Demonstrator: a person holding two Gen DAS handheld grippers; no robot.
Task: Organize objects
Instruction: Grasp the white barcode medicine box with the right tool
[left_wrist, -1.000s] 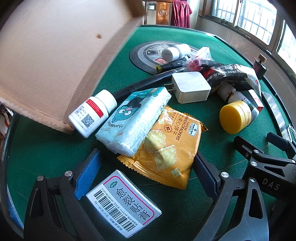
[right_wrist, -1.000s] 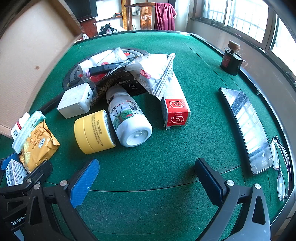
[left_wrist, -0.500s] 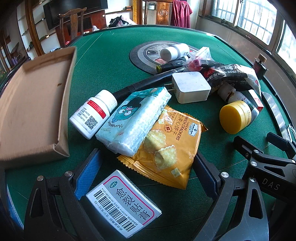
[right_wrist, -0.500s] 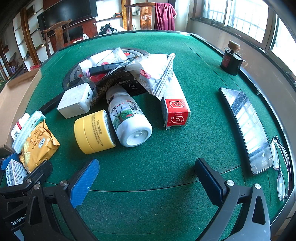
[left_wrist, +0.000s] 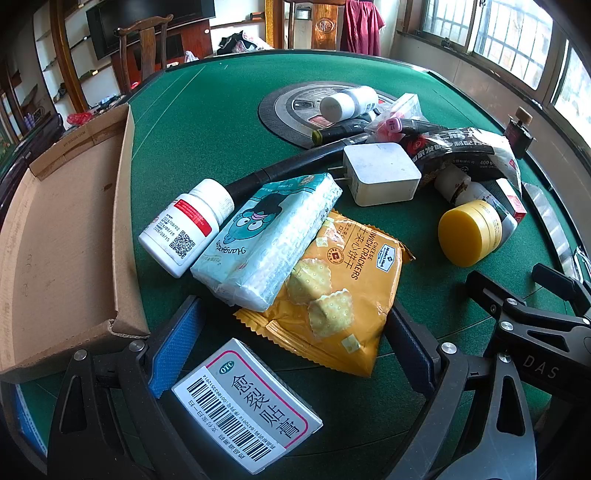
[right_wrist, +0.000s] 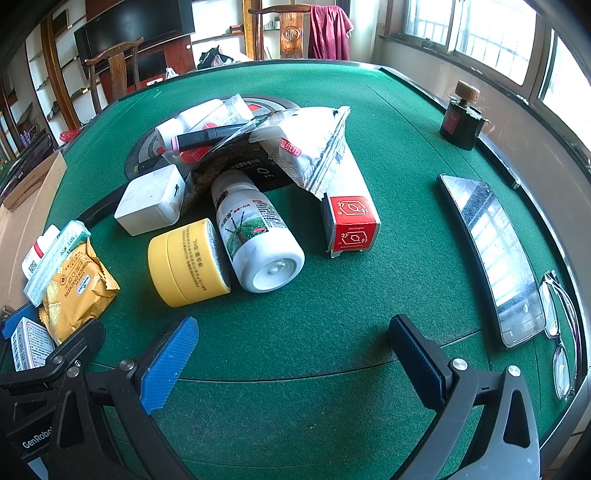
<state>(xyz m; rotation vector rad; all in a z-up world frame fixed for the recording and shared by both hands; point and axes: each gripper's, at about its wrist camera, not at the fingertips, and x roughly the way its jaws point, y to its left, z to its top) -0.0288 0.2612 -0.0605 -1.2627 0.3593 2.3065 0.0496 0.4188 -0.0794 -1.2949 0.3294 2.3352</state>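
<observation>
Cracker packet (left_wrist: 332, 295) lies flat (long axis running away) between left gripper's (left_wrist: 291, 347) spread fingers.

"OTC" on box (left_wrist: 246, 405), "CHEESE CRACKERS" on packet (left_wrist: 332, 291)

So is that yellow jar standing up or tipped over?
Tipped over. The yellow jar lies on its side on the green table, against the white bottle.

Matt green felt table (right_wrist: 332, 332); glossy foil cracker packet (left_wrist: 332, 295); corrugated cardboard box (left_wrist: 55, 240).
</observation>
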